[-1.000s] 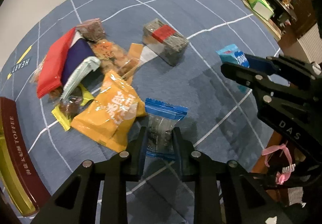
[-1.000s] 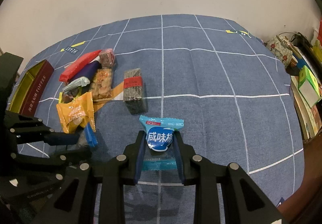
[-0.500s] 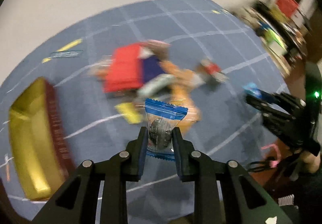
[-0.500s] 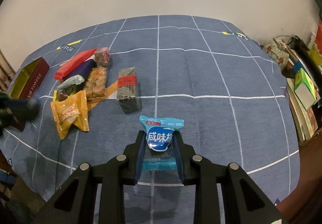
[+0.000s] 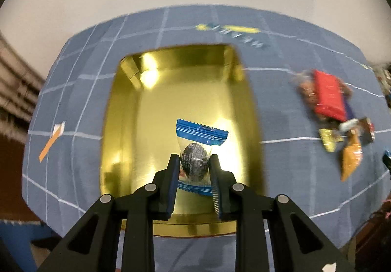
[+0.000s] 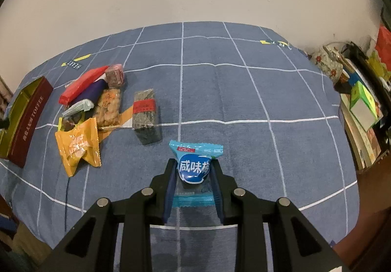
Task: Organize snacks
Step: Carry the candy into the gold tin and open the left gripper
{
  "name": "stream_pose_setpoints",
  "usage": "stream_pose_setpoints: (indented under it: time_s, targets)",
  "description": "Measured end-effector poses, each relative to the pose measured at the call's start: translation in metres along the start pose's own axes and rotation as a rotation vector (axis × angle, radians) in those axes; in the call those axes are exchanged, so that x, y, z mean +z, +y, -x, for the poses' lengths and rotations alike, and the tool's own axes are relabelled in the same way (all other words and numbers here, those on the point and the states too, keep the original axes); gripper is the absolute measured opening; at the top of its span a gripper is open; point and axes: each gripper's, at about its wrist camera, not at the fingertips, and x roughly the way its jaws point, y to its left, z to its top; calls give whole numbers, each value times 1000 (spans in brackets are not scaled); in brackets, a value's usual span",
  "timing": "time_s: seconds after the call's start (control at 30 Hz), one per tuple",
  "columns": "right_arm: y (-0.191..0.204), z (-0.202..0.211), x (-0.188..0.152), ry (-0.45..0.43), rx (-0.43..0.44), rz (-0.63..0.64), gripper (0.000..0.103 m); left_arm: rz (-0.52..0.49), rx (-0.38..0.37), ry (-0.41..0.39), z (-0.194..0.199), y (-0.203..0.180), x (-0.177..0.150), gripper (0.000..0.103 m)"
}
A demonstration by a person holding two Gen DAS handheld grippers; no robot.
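- Holding a dark candy in a blue-edged wrapper clamped in my left tongs, above the empty gold toffee tin.
- Right tongs pinch a light-blue candy packet over the desk.
- The snack pile remains unsorted.

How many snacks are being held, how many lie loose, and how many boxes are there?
Held: 2 (clear blue-edged candy wrapper, light-blue plastic packet)
Loose packets piled on blue cloth: about 8
Gold-lined rectangular tin: 1
Total: about 11
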Motion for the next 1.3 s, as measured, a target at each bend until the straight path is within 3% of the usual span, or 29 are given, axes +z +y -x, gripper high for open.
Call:
stream_pose_setpoints:
  time_s: [0.23, 0.43, 1.03, 1.3]
  targets:
    - [18, 6, 6, -12, 5, -6, 28, 61, 43, 37, -23, 32, -12, 22]
    - [50, 16, 17, -22, 77, 38, 28, 77, 40, 52, -36, 40, -14, 23]
    - [222, 34, 45, -30, 316, 325, 28, 134, 9, 69, -45, 53, -24, 23]
    - [289, 32, 45, -13, 415, 414, 28, 181, -60, 44, -29, 60, -24, 24]
